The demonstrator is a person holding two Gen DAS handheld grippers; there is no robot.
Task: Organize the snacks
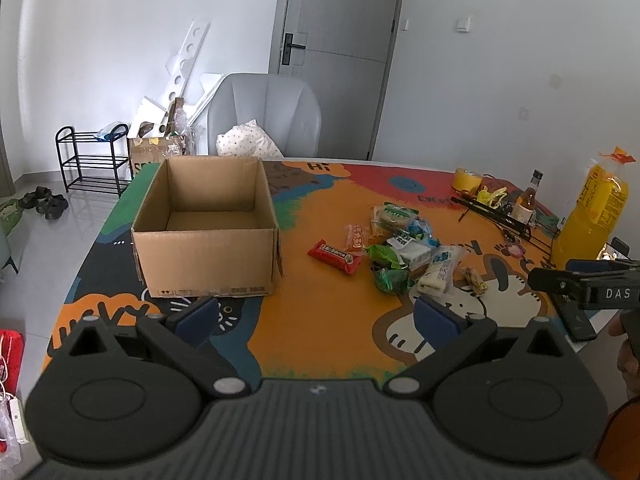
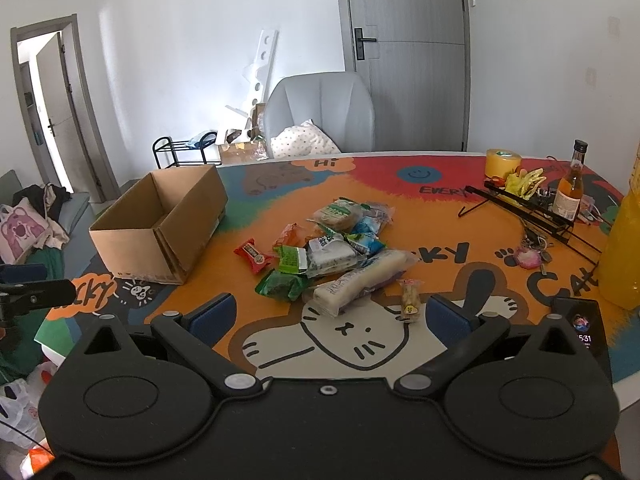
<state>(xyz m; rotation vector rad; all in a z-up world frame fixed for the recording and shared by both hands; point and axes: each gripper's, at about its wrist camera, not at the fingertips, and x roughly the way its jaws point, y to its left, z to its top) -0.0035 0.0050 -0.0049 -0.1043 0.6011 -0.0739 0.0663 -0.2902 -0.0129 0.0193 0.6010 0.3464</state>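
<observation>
- Here, I see the snacks (image 2: 328, 256) heaped loosely on the cartoon-printed tablecloth (image 2: 440, 216), right of the cardboard box (image 1: 206, 228): crinkly wrappers in green, white and blue, with a red packet (image 1: 335, 256) lying nearest the box.
- A long white packet (image 2: 360, 280) and a small pale packet (image 2: 411, 300) sit on the side of the heap away from the box.
- The box stands upright with its top open, and I see nothing inside it.
- My left gripper (image 1: 316, 314) hovers just in front of the box, spread wide and holding nothing.
- My right gripper (image 2: 328, 318) hangs in front of the heap, well right of the box, equally splayed and bare.
- Right of the heap, beyond the box, an orange juice bottle (image 2: 622, 248) is cut by the frame edge.
- The wrapper print is too small for me to read.
</observation>
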